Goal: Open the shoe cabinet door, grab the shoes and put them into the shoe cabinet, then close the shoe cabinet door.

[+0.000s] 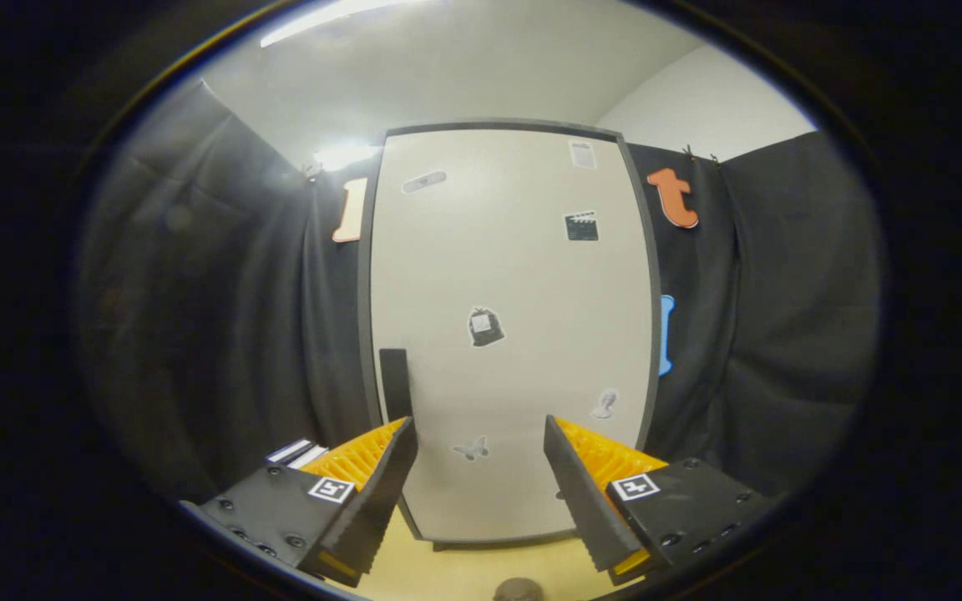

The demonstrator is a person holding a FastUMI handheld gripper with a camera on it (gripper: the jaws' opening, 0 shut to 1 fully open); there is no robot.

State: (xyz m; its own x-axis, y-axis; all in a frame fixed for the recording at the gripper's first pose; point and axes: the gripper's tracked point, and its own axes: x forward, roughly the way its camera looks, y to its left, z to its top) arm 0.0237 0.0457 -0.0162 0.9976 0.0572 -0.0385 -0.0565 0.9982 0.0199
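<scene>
Gripper [477, 476] spread wide and holding nothing, its two black-and-orange fingers [381, 480] rise from the lower part of the frame and point at the shut door [514, 334] of the shoe cabinet, which fills the centre of the frame from near the ceiling down to the pale floor [464, 572]. Door and fingers stand apart, with a bare stretch of white panel showing between the tips. A dark upright handle [395, 382] sits at the door's lower left edge, just above and beyond the left finger, and small stickers dot the panel. Black cloth [222, 317] hangs on both sides of the cabinet. A small dark rounded thing [518, 589] lies on the floor at the bottom centre, too cut off to name; the shoes cannot be made out. Judged from this, the task is at its first step, opening the door. To do it well the gripper would likely need to shift left and slightly up so the handle falls squarely between the fingers, then close on it fully before any pull. Since the handle lies on the left edge, the hinges are probably on the right, so the pull should follow an arc out and to the right, not a straight tug, to keep the fingers from sliding off the narrow bar
</scene>
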